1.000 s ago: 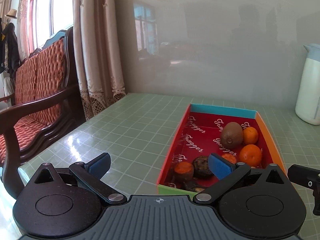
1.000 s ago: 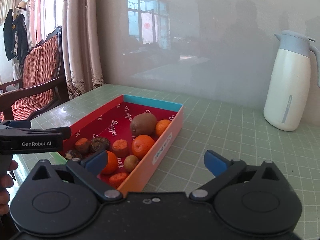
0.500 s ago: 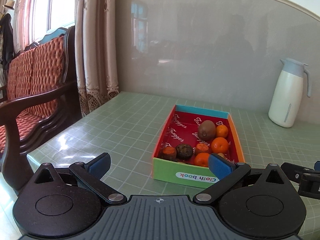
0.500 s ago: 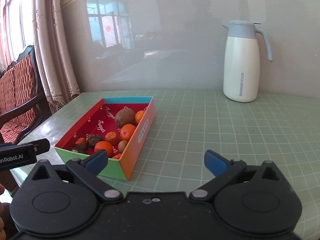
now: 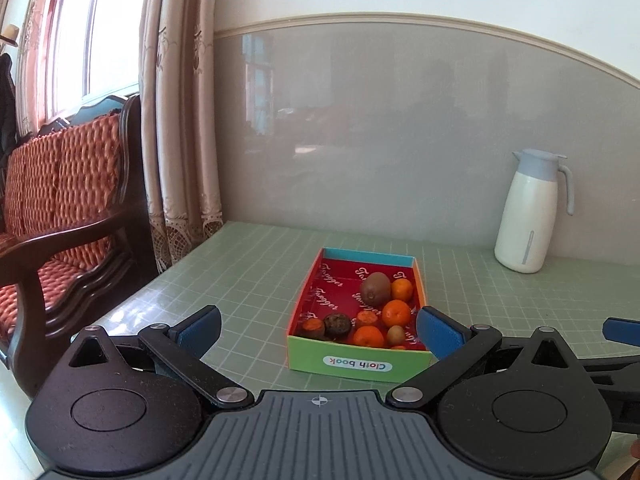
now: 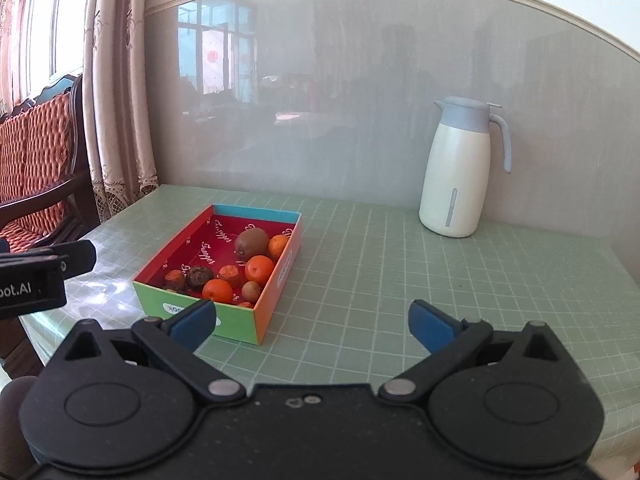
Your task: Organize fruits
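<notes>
left gripper (image 5: 318, 330) spread, empty | right gripper (image 6: 310, 322) likewise | fruits grouped in box (image 6: 276, 280) (likely sorted already)

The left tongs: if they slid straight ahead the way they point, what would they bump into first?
Most likely the near green wall of the fruit box, which sits right between the open left tongs. Depth is hard to judge; held high enough, they might pass over it.

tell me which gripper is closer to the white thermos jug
Right. The right gripper sits right of the fruit box, on the jug's side; the left gripper faces the box, with the jug farther off to its right.
</notes>
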Action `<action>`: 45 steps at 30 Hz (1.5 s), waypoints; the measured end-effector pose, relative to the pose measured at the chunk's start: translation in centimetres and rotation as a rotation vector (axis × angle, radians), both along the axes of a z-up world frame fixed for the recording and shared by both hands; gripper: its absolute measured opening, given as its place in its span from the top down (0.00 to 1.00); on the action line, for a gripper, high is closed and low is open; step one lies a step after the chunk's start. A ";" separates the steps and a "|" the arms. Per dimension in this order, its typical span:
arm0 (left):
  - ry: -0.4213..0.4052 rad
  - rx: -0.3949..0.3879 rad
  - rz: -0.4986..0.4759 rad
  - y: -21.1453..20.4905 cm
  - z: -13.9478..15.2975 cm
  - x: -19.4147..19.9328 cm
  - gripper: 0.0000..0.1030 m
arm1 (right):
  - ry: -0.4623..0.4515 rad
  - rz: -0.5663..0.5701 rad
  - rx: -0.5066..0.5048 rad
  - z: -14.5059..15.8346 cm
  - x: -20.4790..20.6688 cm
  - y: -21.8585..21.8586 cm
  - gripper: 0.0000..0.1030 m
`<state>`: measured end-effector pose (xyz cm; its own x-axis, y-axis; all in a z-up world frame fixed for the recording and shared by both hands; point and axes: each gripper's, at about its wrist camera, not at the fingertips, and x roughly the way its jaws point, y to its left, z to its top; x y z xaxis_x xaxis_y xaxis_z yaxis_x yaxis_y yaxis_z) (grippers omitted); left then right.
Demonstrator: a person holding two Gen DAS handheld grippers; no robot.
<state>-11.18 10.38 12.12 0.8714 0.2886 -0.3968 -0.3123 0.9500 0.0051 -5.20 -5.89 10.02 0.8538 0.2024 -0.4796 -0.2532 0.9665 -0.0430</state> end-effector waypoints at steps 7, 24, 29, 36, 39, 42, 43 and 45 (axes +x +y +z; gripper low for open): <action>0.006 -0.029 -0.013 -0.1 0.0 -0.2 0.00 | 0.032 0.004 0.039 -0.4 0.3 -0.3 0.00; 0.010 -0.027 -0.006 0.0 -0.4 0.1 0.00 | 0.036 0.032 0.021 -0.6 0.1 0.6 0.00; 0.011 -0.026 -0.006 -0.1 -0.4 0.1 0.00 | 0.038 0.025 0.025 -0.6 0.3 0.4 0.00; 0.015 -0.025 -0.011 -0.2 -0.5 0.2 0.00 | 0.047 0.017 0.040 -0.7 0.5 0.2 0.00; 0.015 -0.026 -0.011 -0.2 -0.5 0.2 0.00 | 0.049 0.020 0.040 -0.7 0.5 0.2 0.00; 0.014 -0.029 -0.011 -0.2 -0.5 0.2 0.00 | 0.049 0.020 0.039 -0.7 0.4 0.2 0.00; 0.013 -0.029 -0.010 -0.2 -0.5 0.2 0.00 | 0.049 0.020 0.039 -0.7 0.4 0.2 0.00; 0.013 -0.027 -0.008 -0.2 -0.6 0.2 0.00 | 0.050 0.021 0.041 -0.8 0.4 0.2 0.00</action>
<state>-10.93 10.21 11.57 0.8684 0.2708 -0.4154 -0.3052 0.9521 -0.0171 -4.78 -5.71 9.26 0.8241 0.2406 -0.5127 -0.2745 0.9615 0.0101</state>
